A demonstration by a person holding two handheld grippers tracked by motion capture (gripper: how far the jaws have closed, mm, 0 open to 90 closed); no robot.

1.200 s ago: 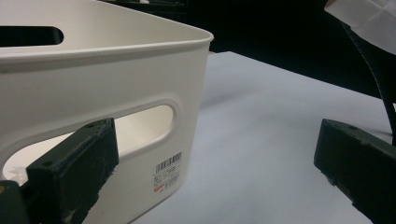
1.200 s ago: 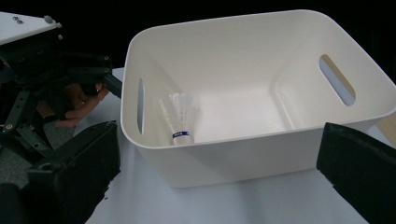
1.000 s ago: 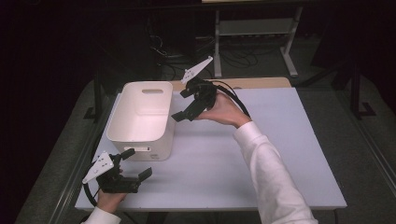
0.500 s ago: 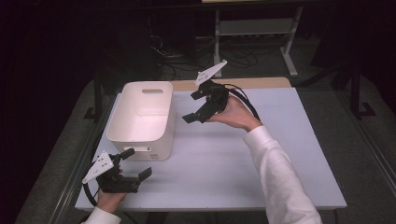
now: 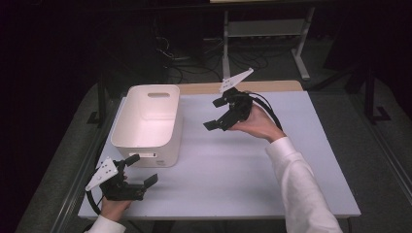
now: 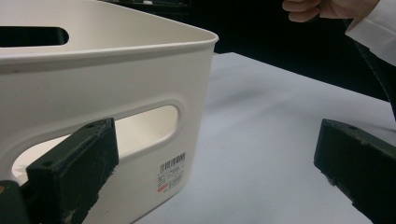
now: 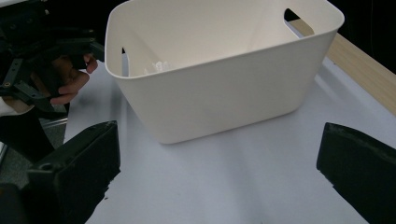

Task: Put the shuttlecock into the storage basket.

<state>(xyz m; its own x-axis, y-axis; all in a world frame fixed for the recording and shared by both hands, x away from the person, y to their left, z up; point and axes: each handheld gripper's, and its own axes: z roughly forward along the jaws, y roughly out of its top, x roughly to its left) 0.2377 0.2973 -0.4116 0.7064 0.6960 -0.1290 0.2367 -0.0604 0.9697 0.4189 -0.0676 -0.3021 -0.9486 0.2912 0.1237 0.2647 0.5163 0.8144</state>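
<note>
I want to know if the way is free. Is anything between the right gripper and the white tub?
No. In the high view only bare table lies between the right gripper and the white tub; the right gripper view agrees.

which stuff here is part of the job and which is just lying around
In the job:
- white plastic bin, standing on the table
- left gripper, open beside the bin's near end
- right gripper, open, held above the table

Just lying about:
- metal shelf stand behind the table
- floor cables
- table
</note>
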